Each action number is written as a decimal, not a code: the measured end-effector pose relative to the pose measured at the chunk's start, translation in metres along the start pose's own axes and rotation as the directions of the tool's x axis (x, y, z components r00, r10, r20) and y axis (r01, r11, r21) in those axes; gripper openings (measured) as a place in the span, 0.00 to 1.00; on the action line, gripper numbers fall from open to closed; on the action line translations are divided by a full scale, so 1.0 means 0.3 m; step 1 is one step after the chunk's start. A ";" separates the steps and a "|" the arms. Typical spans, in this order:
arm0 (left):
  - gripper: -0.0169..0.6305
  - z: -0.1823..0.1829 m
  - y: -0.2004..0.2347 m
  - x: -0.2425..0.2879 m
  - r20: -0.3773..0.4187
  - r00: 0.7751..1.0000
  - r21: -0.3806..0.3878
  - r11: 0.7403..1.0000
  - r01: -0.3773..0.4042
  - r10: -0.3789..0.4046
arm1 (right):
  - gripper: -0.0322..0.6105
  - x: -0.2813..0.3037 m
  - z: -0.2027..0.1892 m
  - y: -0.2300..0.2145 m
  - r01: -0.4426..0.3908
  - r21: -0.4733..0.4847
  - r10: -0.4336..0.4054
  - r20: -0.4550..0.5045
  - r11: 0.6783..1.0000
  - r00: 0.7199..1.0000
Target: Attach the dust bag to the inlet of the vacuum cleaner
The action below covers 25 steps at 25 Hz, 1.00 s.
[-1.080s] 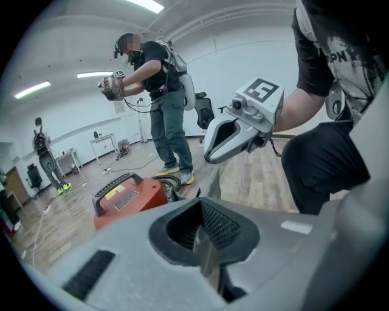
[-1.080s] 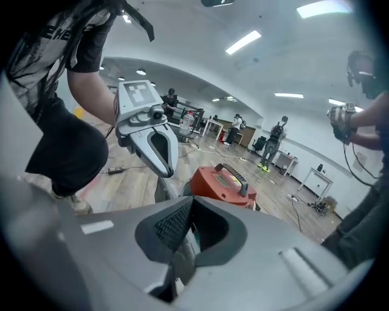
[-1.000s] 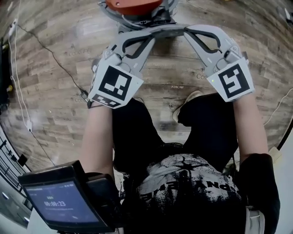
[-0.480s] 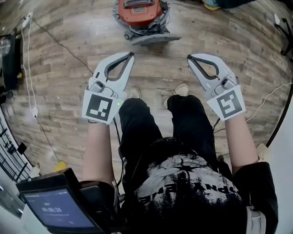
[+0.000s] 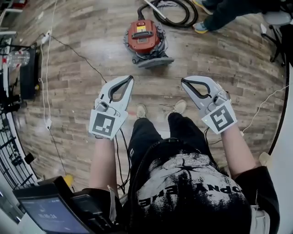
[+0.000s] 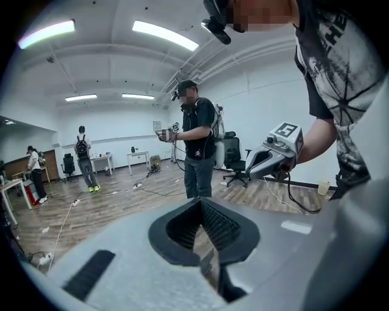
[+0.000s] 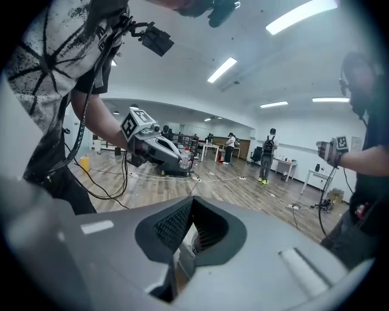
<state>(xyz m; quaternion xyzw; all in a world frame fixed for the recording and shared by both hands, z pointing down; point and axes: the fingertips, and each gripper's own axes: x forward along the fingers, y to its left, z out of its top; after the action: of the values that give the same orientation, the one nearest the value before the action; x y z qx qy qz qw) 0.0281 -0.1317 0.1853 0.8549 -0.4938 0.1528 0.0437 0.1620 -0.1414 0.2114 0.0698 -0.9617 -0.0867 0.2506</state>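
A red vacuum cleaner (image 5: 145, 42) stands on the wooden floor ahead of my feet, with a grey part at its near side and its black hose (image 5: 176, 11) coiled behind it. I see no dust bag in any view. My left gripper (image 5: 131, 78) is held up in the air at the left, shut and empty. Level with it at the right, my right gripper (image 5: 182, 81) is also shut with nothing in it. Both are well short of the vacuum cleaner. In the left gripper view the closed jaws (image 6: 201, 204) point across the room; the right gripper view shows its jaws (image 7: 193, 201) closed too.
Cables (image 5: 75, 54) run over the floor at the left beside black equipment (image 5: 29, 71). Another person's legs (image 5: 219, 13) and a chair (image 5: 276, 20) are at the top right. A screen (image 5: 46, 211) hangs at my lower left. Other people (image 6: 196, 141) stand about the room.
Both grippers have come up and apart, away from the vacuum cleaner, which now looks smaller and farther off. The head view has risen and shows much more floor. The jaws stayed shut.
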 end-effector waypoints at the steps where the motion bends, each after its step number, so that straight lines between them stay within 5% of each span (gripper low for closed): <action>1: 0.04 0.040 -0.011 -0.006 0.011 1.000 0.015 1.000 0.017 -0.017 | 0.06 -0.016 0.039 0.004 0.001 -0.002 -0.001 0.010 1.000 1.000; 13: 0.04 0.384 -0.003 -0.106 0.228 0.962 0.001 0.988 0.153 -0.149 | 0.06 -0.066 0.364 -0.014 0.098 0.019 -0.099 0.132 0.995 0.986; 18: 0.04 0.423 0.024 -0.186 0.275 0.937 0.005 0.975 0.222 -0.215 | 0.06 -0.067 0.558 -0.033 0.176 0.133 -0.209 0.309 0.975 0.928; 25: 0.04 0.440 0.061 -0.335 0.311 0.898 0.067 0.950 0.306 -0.312 | 0.06 -0.011 0.727 0.037 0.229 0.197 -0.288 0.356 0.953 0.889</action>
<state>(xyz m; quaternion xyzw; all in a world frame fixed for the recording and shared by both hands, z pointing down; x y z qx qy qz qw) -0.0057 -0.0873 0.0281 0.9360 -0.3513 0.0085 -0.0195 0.0561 -0.1012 0.0245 0.1980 -0.9776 -0.0587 0.0395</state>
